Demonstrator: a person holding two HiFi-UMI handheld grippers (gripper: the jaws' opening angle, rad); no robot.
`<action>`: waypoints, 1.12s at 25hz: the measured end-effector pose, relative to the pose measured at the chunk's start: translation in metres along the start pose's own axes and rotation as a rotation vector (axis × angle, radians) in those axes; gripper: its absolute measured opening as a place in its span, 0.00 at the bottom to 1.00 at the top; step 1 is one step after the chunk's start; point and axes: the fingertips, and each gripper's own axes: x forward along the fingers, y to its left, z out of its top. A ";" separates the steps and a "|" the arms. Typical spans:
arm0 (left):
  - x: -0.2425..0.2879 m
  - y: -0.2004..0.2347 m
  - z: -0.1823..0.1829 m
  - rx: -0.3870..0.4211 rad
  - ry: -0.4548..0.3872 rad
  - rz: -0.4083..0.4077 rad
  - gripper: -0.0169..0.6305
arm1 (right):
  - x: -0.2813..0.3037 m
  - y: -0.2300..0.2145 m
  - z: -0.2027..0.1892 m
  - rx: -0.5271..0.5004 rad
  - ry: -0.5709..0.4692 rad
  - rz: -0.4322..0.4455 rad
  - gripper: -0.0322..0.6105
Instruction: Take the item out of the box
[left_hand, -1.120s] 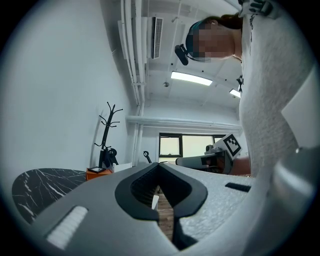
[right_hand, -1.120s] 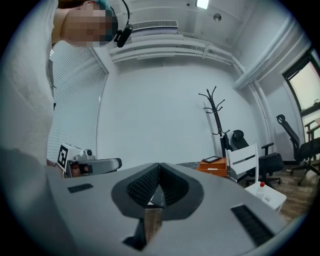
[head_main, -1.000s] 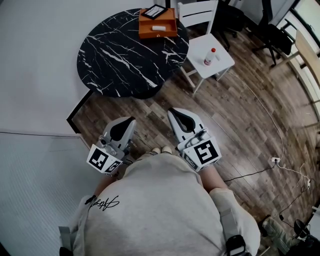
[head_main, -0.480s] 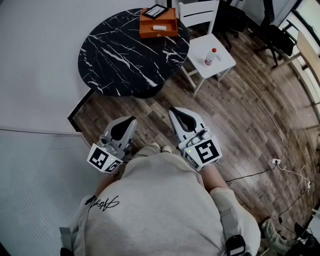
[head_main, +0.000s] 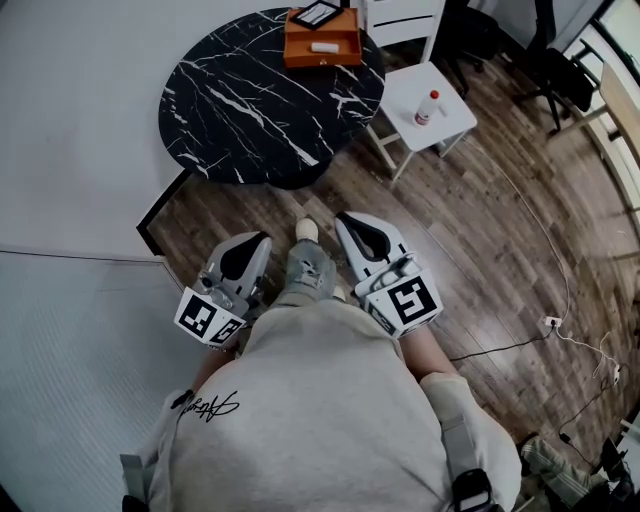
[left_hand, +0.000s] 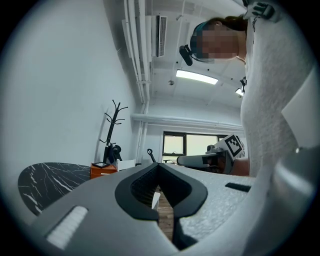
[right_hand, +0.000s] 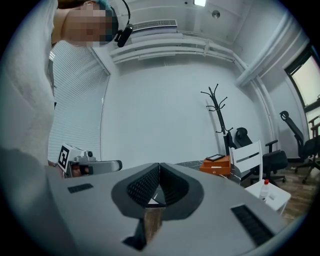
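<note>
Claws clenched
My left claw (head_main: 258, 243) and right claw (head_main: 348, 224) (both empty) hang well short of the orange box (head_main: 322, 45).

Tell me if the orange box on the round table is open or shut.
Open: the head view looks into the orange box, and a white item lies inside.

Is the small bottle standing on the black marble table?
No, the bottle stands on the white chair beside the table.
</note>
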 end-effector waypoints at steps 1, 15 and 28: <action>0.001 0.001 0.000 0.001 -0.002 0.000 0.03 | 0.001 -0.001 0.000 -0.001 0.001 -0.001 0.07; 0.031 0.033 0.006 0.021 -0.015 -0.031 0.03 | 0.029 -0.028 0.008 -0.019 -0.008 -0.025 0.07; 0.066 0.074 0.008 0.019 -0.018 -0.070 0.03 | 0.066 -0.062 0.014 -0.024 -0.007 -0.056 0.07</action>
